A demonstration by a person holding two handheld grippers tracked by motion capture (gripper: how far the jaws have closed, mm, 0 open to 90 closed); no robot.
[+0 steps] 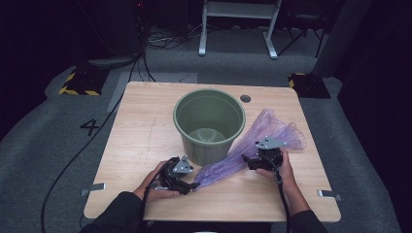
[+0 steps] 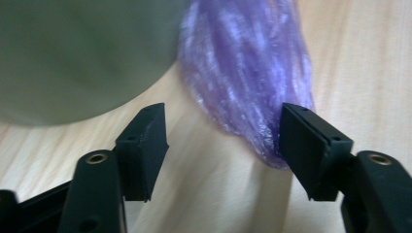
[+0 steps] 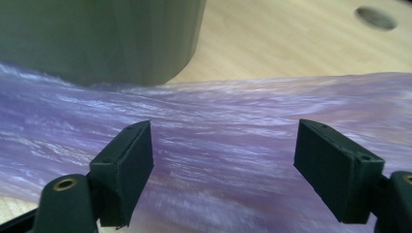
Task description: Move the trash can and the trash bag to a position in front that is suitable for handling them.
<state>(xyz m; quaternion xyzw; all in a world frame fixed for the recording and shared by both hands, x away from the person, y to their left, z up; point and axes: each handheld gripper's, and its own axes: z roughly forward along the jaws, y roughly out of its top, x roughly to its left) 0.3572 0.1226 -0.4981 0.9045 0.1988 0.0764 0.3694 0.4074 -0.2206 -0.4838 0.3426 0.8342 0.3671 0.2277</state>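
The left gripper point(image 1: 190, 186) sits at the near tip of the purple plastic bag point(image 1: 252, 143), in front of the green bucket point(image 1: 209, 124); its jaws stand apart, the bag's end touching one pad, not pinched. To the bucket's right, the right gripper point(image 1: 252, 162) hangs over the bag's middle with jaws spread wide, gripping nothing. The bag lies on the wooden table point(image 1: 141, 141), running from the bucket's near side out past its right, fanning wider beyond.

Overhead forward-down; two close views sharing purple bag point(image 1: 252, 145)
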